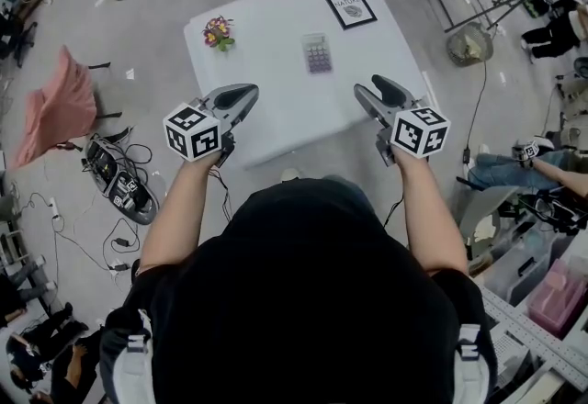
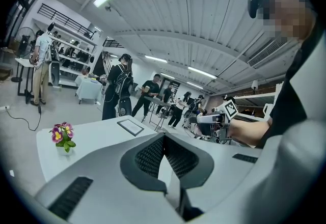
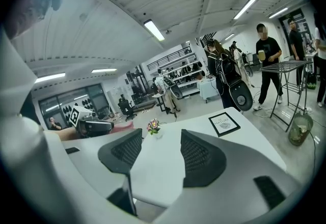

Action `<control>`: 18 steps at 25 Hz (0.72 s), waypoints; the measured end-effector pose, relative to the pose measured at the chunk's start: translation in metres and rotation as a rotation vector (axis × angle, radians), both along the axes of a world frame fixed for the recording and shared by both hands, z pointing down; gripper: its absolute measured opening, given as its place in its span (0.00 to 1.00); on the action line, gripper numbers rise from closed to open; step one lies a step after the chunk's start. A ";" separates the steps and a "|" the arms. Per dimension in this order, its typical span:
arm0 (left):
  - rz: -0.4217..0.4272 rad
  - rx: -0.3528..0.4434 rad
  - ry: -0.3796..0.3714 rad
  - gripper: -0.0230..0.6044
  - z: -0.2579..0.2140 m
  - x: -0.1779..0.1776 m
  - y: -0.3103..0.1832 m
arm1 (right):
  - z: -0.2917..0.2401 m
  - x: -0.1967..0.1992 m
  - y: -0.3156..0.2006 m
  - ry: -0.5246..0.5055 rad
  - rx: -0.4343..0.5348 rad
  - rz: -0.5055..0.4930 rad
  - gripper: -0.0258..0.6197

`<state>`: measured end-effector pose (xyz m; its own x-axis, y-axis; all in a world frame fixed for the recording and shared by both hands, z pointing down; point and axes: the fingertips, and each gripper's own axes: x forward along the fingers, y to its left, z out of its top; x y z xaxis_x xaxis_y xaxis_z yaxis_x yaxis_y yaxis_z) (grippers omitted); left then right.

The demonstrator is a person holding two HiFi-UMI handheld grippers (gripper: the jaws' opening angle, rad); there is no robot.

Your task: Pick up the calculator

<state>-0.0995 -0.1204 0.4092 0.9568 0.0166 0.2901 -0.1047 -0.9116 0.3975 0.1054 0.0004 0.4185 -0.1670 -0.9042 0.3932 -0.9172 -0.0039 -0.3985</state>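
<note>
White worktop carries a framed print near its far edge. The grey calculator lies flat just on the person's side of that print, face up, with neither gripper touching it. A small pot of pink and yellow flowers stands well to the left of the print, near the worktop's left edge.

Both grippers hang over the edge of the worktop farthest from the print, well short of the calculator. The left gripper has its jaws brought together at the tips, with nothing between them. The right gripper has its jaws spread apart and holds nothing; only bare worktop shows in the gap, and the print sits beyond its right jaw in the right gripper view.
</note>
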 end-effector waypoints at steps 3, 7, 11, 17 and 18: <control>-0.001 0.000 -0.001 0.07 0.000 0.000 0.000 | -0.003 0.001 -0.003 0.003 0.004 -0.005 0.42; -0.009 0.001 -0.012 0.07 0.004 -0.002 -0.004 | -0.003 0.003 -0.009 -0.001 0.010 -0.012 0.42; -0.025 0.007 -0.014 0.07 0.005 0.001 -0.013 | 0.000 0.008 -0.018 -0.007 0.018 -0.018 0.42; -0.042 0.016 -0.018 0.07 0.002 0.016 -0.025 | 0.006 0.024 -0.037 -0.028 0.020 -0.036 0.42; -0.051 0.016 -0.019 0.07 0.002 0.018 -0.028 | 0.006 0.028 -0.041 -0.030 0.021 -0.042 0.42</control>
<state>-0.0810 -0.1488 0.4113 0.9507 -0.0368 0.3079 -0.1584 -0.9113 0.3802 0.1330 -0.0407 0.4244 -0.2162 -0.9041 0.3686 -0.9039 0.0426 -0.4257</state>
